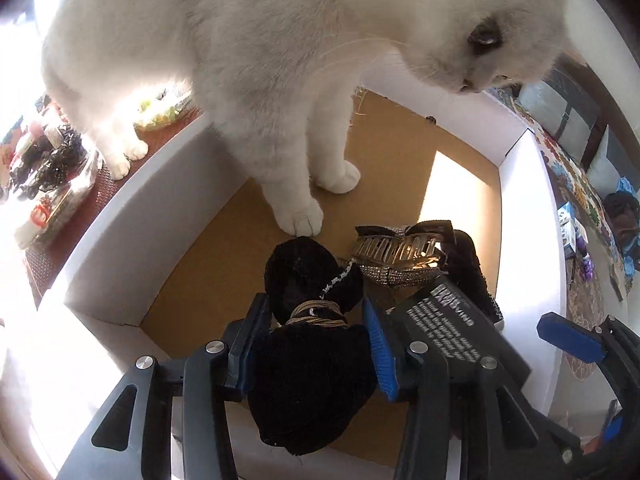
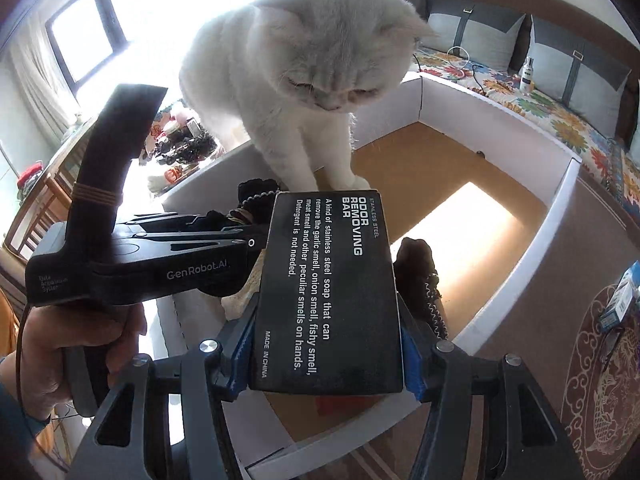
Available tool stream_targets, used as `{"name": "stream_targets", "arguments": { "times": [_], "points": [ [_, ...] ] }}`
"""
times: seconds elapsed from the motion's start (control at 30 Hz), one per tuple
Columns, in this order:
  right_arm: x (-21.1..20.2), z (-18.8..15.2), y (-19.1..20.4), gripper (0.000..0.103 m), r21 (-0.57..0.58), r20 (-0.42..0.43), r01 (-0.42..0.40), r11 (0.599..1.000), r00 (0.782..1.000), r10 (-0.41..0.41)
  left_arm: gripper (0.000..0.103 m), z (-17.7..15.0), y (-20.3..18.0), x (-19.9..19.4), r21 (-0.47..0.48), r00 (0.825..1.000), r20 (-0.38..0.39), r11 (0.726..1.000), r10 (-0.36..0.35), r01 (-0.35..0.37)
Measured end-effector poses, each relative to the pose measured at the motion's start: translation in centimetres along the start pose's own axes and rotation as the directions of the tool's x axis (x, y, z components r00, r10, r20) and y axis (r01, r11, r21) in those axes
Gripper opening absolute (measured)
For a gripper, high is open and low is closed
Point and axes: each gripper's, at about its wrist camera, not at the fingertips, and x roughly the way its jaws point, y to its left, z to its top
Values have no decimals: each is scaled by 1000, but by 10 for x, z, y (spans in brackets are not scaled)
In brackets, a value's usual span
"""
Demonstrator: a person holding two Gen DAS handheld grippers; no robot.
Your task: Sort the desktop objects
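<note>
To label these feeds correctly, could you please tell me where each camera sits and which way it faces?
Left wrist: on the left gripper, looking down into the white-walled box at the cat; its jaws flank a black bow.
Right wrist: on the right gripper, facing the cat across the box; its jaws hold a black carton; a hand grips the left gripper.
Shared: cat, box, bow, carton.

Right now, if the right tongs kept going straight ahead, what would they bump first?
Probably the white cat's front paw, just past the black box the right tongs hold, though depth is unclear.
</note>
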Motion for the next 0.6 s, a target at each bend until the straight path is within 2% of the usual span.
{"name": "stream_targets", "arguments": {
  "times": [0.1, 0.17, 0.27, 0.37, 0.47, 0.53, 0.6],
  "points": [
    [-9, -7, -6, 72, 29, 51, 4, 1000, 999, -6, 56, -8, 4, -7, -21, 999, 37, 1000, -21, 22],
    [-29, -15, -14, 87, 48, 121, 5, 999, 993, -11, 65, -13, 6, -18, -18, 997, 79, 1000, -22, 23],
    [-67, -33, -41, 96, 66, 230, 68, 995, 970, -82, 68, -26, -3, -40, -17, 988, 141, 998, -56, 59],
    [-96, -68, -78, 103, 122, 270, 160, 980, 944, -187, 68, -34, -32, -60, 30, 975, 183, 992, -123, 119],
    [-113, -125, -126, 103, 181, 227, 275, 944, 923, -312, 68, -51, -78, -82, 120, 957, 201, 975, -209, 188],
    [-121, -170, -164, 103, 216, 152, 364, 906, 904, -399, 70, -63, -115, -96, 197, 940, 200, 951, -275, 236],
    [-130, -217, -198, 103, 245, 70, 448, 860, 876, -476, 79, -77, -155, -106, 270, 925, 188, 923, -330, 274]
  ]
}}
